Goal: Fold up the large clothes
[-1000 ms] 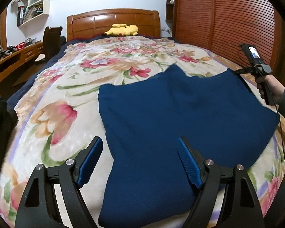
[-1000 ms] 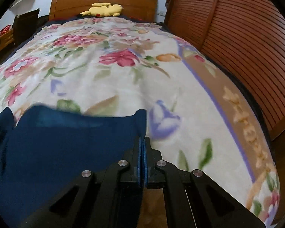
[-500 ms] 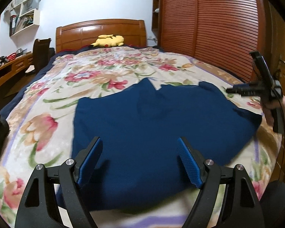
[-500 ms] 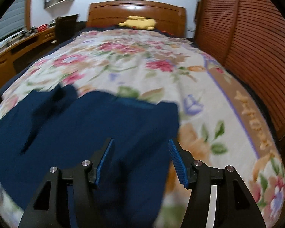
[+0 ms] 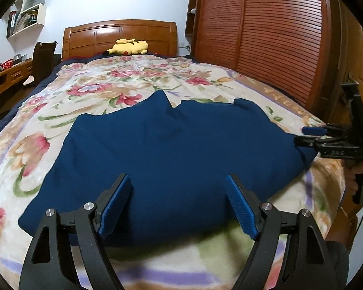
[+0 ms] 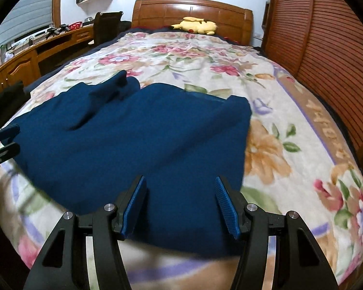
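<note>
Navy garment (image 5: 171, 154) flat on floral blanket (image 5: 89, 91), left tongs (image 5: 179, 203) wide (empty), right tongs (image 6: 180, 205) just parted.

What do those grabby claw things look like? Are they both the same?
Yes, they match. The left gripper and the right gripper each have two black fingers with triangle-shaped holes, shiny silver bolts, and bumpy blue pads. Seen from the side, the right one has a black handle with a thin black cable, held by a hand.
</note>
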Demonstrator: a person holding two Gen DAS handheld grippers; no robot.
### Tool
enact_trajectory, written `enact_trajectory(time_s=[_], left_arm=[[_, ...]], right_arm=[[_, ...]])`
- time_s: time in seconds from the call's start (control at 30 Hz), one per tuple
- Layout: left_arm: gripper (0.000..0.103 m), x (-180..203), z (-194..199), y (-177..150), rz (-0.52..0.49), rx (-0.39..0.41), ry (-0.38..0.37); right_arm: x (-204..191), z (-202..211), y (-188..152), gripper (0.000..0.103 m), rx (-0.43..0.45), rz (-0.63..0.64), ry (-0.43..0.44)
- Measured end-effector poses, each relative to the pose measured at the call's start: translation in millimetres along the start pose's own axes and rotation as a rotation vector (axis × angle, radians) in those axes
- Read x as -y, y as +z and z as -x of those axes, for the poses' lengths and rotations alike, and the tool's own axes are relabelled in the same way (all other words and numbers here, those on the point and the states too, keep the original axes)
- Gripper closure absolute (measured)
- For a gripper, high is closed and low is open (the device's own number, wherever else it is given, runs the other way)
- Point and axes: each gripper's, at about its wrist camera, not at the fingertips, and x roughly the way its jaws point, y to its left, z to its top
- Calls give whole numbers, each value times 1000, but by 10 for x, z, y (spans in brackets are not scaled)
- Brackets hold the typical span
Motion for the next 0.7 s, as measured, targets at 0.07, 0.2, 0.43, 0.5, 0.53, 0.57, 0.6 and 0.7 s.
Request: enact_trajectory(time_s=[0.07, 0.2, 0.43, 0.5, 0.53, 0.57, 0.6, 0.7], left_arm=[[22, 11, -27, -21, -3, -4, 11], [22, 52, -109, -62, -22, -23, 45], [22, 105, -253, -156, -64, -66, 84], [22, 105, -240, -177, -67, -60, 82], [22, 97, -235, -184, -66, -58, 80], [22, 100, -234, -190, -66, -57, 79], [22, 96, -232, -194, -66, -55, 78], [22, 109, -230, -204, -71, -46, 81]], right_arm=[[46, 92, -28, 42, 6, -3, -18], [87, 194, -118, 38, 12, -18, -36], [-14, 244, -218, 31, 7, -67, -67], [-5, 215, -223, 26, 4, -89, -72], [6, 203, -232, 23, 3, -104, -70], [23, 191, -246, 21, 2, -123, -67], [41, 156, -256, 19, -8, -142, -67], [93, 37, -308, 19, -58, -223, -35]])
